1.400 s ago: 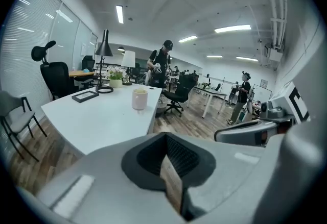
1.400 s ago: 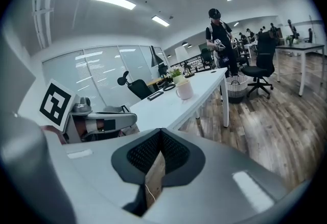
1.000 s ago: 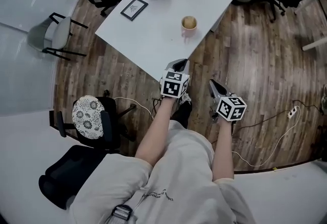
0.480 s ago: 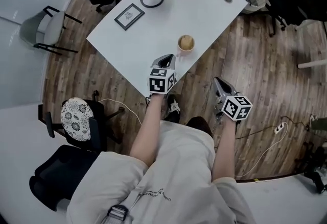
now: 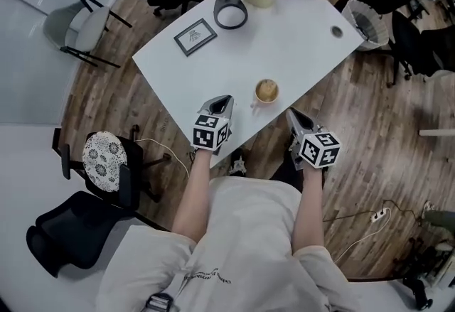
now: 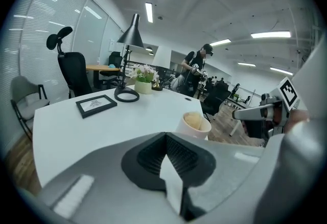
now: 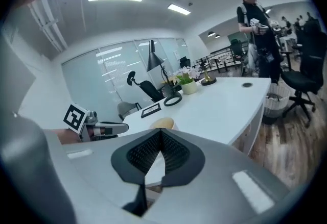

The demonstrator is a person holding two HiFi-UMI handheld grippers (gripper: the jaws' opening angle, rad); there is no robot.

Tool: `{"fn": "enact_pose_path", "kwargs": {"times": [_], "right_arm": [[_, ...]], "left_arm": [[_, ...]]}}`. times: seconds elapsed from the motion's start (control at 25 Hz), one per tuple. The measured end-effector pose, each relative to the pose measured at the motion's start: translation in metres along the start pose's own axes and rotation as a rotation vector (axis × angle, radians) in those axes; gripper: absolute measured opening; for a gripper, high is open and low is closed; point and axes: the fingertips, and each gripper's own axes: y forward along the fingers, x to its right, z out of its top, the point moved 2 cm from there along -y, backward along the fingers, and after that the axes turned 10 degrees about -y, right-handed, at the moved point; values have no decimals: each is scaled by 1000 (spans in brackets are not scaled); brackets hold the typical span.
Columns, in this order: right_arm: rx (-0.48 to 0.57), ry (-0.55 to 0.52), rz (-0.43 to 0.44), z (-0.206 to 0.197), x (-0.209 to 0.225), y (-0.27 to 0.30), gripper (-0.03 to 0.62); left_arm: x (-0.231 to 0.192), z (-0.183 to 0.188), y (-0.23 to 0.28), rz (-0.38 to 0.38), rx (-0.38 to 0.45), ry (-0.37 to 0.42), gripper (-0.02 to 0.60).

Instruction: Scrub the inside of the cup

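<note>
Cup (image 5: 266, 91) sitting on a white office table (image 5: 298, 47).
Left gripper (image 5: 222, 100) and right gripper (image 5: 291, 114) are hovering either side of it, jaws together, empty.

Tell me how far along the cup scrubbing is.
Done: nothing visible yet. The cup stands on the white table near its edge, with something tan inside. In hand: nothing. The left tongs and right tongs are both shut and empty, on either side of the cup and short of it. Left: steadying the cup and scrubbing its inside, so the whole job.
</note>
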Motion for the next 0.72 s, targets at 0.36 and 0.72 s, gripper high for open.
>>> {"fn": "enact_pose_path", "kwargs": {"times": [0.36, 0.72], "right_arm": [[-106, -208, 279, 55, 71, 48, 26], [-317, -637, 692, 69, 87, 68, 26]], "left_arm": [[-7, 30, 38, 234, 86, -144, 2], [10, 10, 13, 492, 169, -321, 2]]}}
